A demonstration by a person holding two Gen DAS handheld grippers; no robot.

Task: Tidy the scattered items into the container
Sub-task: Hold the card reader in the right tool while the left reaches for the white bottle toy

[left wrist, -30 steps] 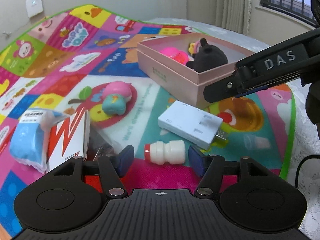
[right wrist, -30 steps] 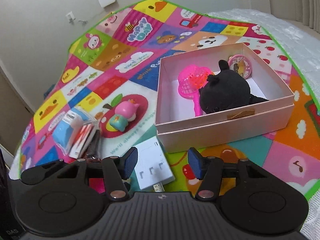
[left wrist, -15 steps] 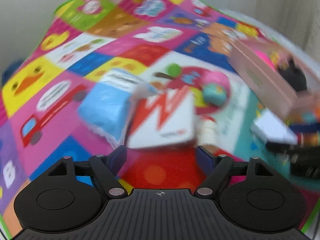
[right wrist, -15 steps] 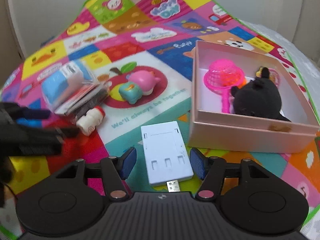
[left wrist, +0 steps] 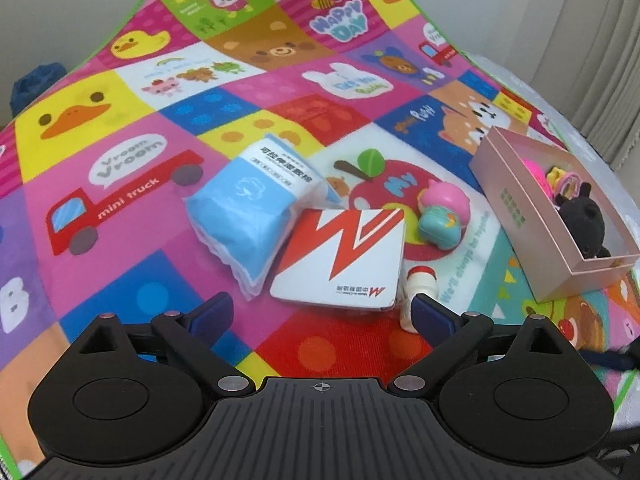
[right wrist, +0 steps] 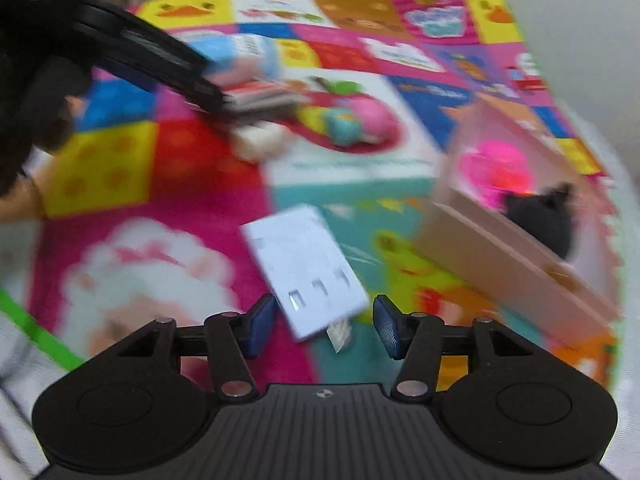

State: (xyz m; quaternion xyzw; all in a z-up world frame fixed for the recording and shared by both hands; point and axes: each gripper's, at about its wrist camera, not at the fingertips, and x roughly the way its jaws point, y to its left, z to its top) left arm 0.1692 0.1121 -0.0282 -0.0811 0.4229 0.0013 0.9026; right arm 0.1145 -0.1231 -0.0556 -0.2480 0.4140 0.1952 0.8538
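My left gripper (left wrist: 320,312) hangs over the play mat with its jaws opening wide and nothing between the pads. Just ahead of it lies a white card box with a red zigzag (left wrist: 340,260). A small white bottle with a red cap (left wrist: 420,284) lies by the right fingertip. My right gripper (right wrist: 323,330) is closing, and the near end of a white USB hub (right wrist: 308,268) lies between its pads without being pressed. The pink box (left wrist: 520,216) (right wrist: 500,248) stands to the right and holds a black plush (left wrist: 584,228) and a pink net.
A blue tissue pack (left wrist: 248,208) leans on the card box. A pink and teal squishy toy (left wrist: 442,216) sits on the apple print. The left tool's black fingers (right wrist: 160,60) cross the upper left of the blurred right wrist view. A wall bounds the mat's far edge.
My left gripper swung left from the hub and bottle to the card box and opened wide. My right gripper dropped toward the white hub, rolled, and narrowed slightly.
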